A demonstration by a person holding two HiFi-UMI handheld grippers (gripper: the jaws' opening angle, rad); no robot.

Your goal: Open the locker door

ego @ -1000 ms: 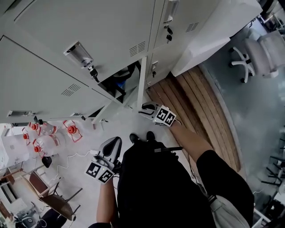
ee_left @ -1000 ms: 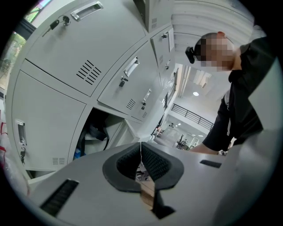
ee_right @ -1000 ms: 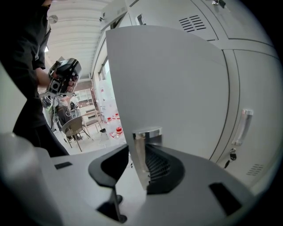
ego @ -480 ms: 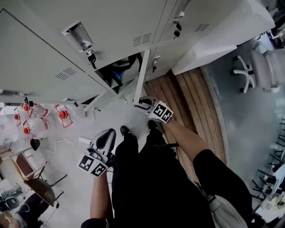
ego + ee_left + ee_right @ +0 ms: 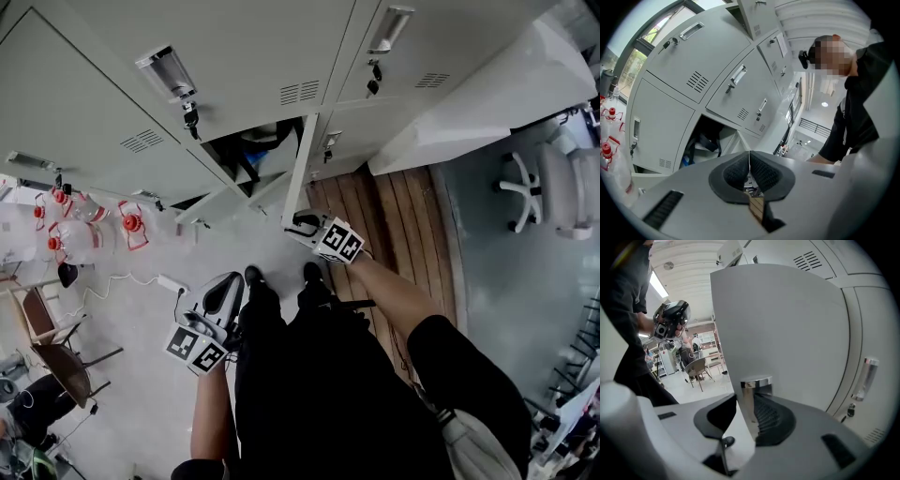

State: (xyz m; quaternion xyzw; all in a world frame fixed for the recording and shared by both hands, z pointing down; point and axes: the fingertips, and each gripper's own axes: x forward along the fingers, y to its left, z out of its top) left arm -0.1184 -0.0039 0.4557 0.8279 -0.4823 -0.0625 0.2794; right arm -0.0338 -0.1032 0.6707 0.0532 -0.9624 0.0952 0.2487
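The grey locker door [image 5: 299,169] of a low locker stands swung out, seen edge-on, and shows the dark inside [image 5: 251,155] with a bag. My right gripper [image 5: 298,225] sits at the door's free edge. In the right gripper view the door panel [image 5: 787,324] and its chrome handle [image 5: 755,383] run between the jaws of the right gripper [image 5: 747,413], which are shut on them. My left gripper [image 5: 228,286] hangs low beside the person's leg, away from the lockers. The left gripper [image 5: 749,165] has its pads together and holds nothing.
More shut lockers fill the wall [image 5: 234,56], each with a chrome handle [image 5: 865,378]. Water bottles with red caps [image 5: 70,234] and a power strip [image 5: 172,281] lie on the floor at left, near a brown chair [image 5: 56,356]. Wooden planks [image 5: 384,206] and an office chair [image 5: 553,187] are at right.
The head view has drifted, so the lockers sit a little differently in the picture. The right gripper stays at the door's edge and the left gripper stays low.
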